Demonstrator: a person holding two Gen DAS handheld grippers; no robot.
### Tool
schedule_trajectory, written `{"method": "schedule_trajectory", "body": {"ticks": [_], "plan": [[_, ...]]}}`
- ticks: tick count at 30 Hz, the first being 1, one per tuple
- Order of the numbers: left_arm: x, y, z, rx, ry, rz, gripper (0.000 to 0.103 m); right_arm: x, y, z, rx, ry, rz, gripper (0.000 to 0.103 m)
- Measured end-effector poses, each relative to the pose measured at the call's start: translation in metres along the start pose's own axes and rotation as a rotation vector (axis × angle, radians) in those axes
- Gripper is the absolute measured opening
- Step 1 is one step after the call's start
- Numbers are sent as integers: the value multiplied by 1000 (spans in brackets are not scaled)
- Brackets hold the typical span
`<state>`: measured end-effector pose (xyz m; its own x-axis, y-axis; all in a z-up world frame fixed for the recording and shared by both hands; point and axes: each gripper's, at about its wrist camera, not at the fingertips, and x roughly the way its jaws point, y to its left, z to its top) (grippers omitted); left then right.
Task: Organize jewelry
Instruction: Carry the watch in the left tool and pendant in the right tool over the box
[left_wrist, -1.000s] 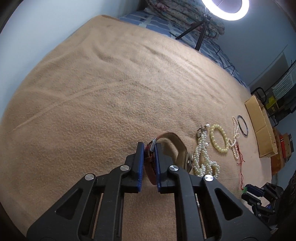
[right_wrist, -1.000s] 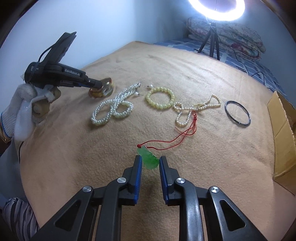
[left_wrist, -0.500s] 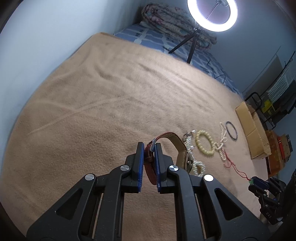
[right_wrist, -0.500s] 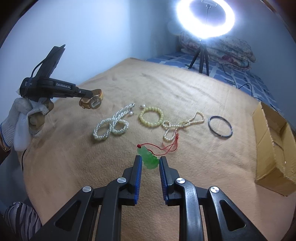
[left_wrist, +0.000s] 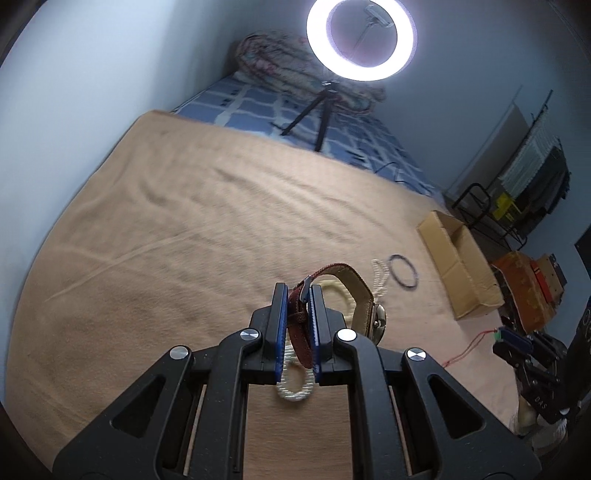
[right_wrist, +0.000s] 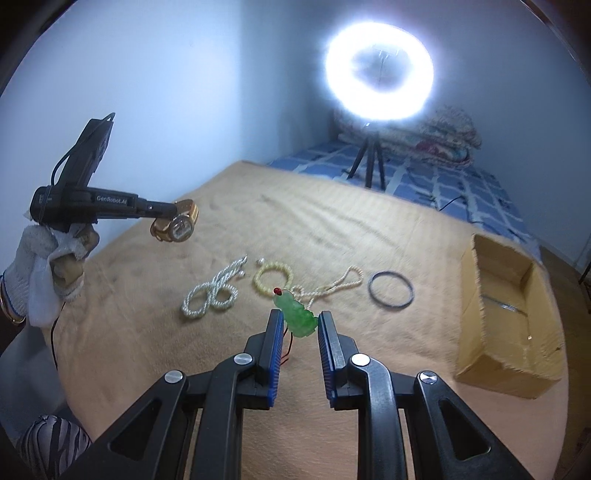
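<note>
Your L gripper is clamped on the wristwatch strap, R gripper on the jade pendant; both held above the blanket, prob. bound for the cardboard box. Pearls, bangle lie there.

- The left gripper and right gripper share black frames, blue ribbed pads, silver round screws.
- White lettering marks the left gripper's side.
- A white knit glove covers the hand at nine o'clock.

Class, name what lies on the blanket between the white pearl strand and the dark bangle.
In the right wrist view: the yellow bead bracelet and a thin pearl necklace.
</note>
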<state>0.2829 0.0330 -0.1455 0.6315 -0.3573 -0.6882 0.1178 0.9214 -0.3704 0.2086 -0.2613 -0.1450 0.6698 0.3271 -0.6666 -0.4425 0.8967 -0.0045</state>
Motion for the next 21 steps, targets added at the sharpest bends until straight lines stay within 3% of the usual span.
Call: {"method": "schedule_trajectory", "body": {"ticks": [9,21], "plan": [[2,-69,17,81,-9,-100,9,-42,-35,15,-4,-58,-83,18],[54,-186,39,198,9,-242,9,-74,-119,17,52,-74,-243,18]]}}
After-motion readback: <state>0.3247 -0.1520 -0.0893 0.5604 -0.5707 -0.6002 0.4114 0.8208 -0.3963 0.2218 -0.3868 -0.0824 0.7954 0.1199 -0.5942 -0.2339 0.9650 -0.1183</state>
